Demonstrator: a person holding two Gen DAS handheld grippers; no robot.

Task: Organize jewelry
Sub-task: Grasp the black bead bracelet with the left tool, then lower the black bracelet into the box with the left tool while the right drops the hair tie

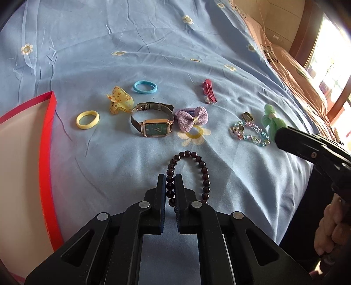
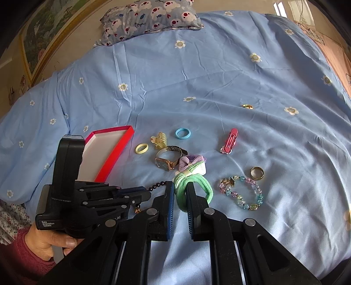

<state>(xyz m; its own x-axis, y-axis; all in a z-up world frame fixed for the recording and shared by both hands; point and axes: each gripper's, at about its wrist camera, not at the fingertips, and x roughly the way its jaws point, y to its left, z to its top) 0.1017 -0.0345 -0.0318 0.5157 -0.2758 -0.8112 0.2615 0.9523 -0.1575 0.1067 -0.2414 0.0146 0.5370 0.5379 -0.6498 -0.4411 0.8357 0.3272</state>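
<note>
My left gripper (image 1: 170, 178) is shut on a dark bead bracelet (image 1: 204, 173), one strand pinched between the pads while the loop lies on the blue sheet. In the right wrist view the same gripper (image 2: 145, 190) shows at the left, with beads (image 2: 158, 184) trailing from its tip. My right gripper (image 2: 179, 186) is shut on a green hair tie with a bow (image 2: 203, 186), lifted just above the sheet. Its tip (image 1: 278, 136) also shows in the left wrist view with the green bow (image 1: 272, 119). A red box with a white inside (image 2: 114, 151) lies open at the left.
On the sheet lie a green-faced watch (image 1: 153, 126), yellow claw clip (image 1: 119, 102), blue hair tie (image 1: 145, 87), yellow hair tie (image 1: 87, 120), purple bow (image 1: 193, 118), red hair clip (image 1: 209, 91), pastel bead bracelet (image 1: 250, 132) and gold ring (image 1: 248, 116). A pillow (image 2: 151, 15) lies far back.
</note>
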